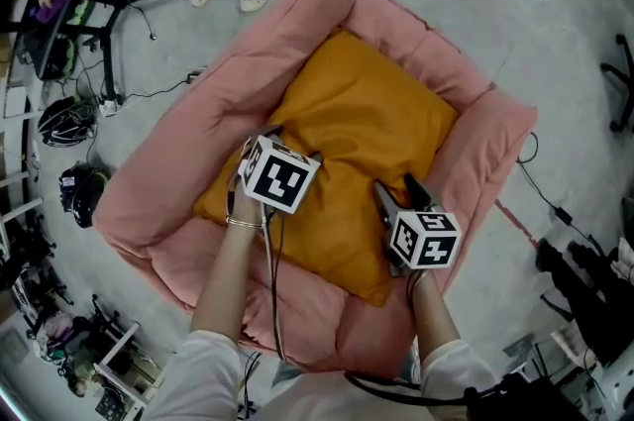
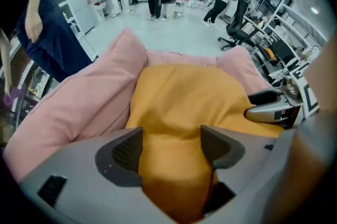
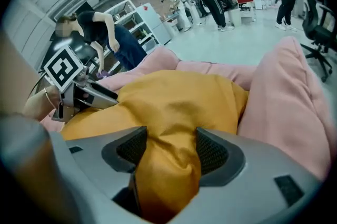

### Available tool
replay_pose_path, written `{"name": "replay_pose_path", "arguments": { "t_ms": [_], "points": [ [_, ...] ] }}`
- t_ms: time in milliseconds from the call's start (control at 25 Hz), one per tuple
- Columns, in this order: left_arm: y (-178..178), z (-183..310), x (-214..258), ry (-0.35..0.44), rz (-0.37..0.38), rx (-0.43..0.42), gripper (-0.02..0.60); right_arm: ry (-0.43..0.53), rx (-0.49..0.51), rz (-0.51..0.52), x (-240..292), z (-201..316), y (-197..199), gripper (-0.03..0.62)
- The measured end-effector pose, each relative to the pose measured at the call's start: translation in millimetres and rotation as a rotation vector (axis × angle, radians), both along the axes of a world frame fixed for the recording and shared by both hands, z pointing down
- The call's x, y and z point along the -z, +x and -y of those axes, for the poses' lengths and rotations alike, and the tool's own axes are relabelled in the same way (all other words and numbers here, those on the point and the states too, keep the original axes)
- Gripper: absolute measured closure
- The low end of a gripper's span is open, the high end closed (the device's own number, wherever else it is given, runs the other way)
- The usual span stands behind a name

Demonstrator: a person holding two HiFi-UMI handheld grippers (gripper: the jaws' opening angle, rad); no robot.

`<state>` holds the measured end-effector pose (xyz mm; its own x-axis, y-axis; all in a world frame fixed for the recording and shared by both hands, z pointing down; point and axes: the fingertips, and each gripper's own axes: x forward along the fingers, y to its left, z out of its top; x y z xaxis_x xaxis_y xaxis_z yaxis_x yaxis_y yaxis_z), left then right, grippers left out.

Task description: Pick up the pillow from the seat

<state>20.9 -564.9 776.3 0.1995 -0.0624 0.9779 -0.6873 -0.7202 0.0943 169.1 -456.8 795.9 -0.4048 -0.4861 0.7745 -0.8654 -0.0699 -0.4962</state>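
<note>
Both pairs of jaws stood spread wide and unclenched. Our left gripper [image 2: 171, 146] had a hump of the orange pillow [image 1: 367, 112] bulging between its pads, and our right gripper [image 3: 169, 150] had a creased fold of it there, neither pinching it. Both pointed down into the pillow's near half, the left toward the left rim of the pink seat [image 1: 188, 171], the right by the pillow's near corner. The pillow lay in the seat's hollow, inside its padded rims.
</note>
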Motion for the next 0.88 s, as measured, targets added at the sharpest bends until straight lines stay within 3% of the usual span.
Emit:
{"name": "replay_pose_path", "arguments": {
  "t_ms": [200,480,680,880],
  "points": [
    [0.5,-5.3,-19.3,-0.085,0.042,-0.043,0.252,-0.046,0.011,0.042,-12.7,-0.6,-7.2,0.319],
    [0.5,-11.3,-28.1,-0.091,0.072,-0.063,0.306,-0.055,0.01,0.061,-20.7,-3.3,-14.0,0.348],
    [7.4,-16.9,-29.3,-0.09,0.088,-0.094,0.428,-0.05,0.021,0.069,-25.1,-2.5,-17.1,0.396],
    [16.4,-20.9,-17.4,-0.076,0.038,-0.126,0.549,-0.001,0.074,0.017,-16.0,2.5,-20.1,0.496]
  ]
}}
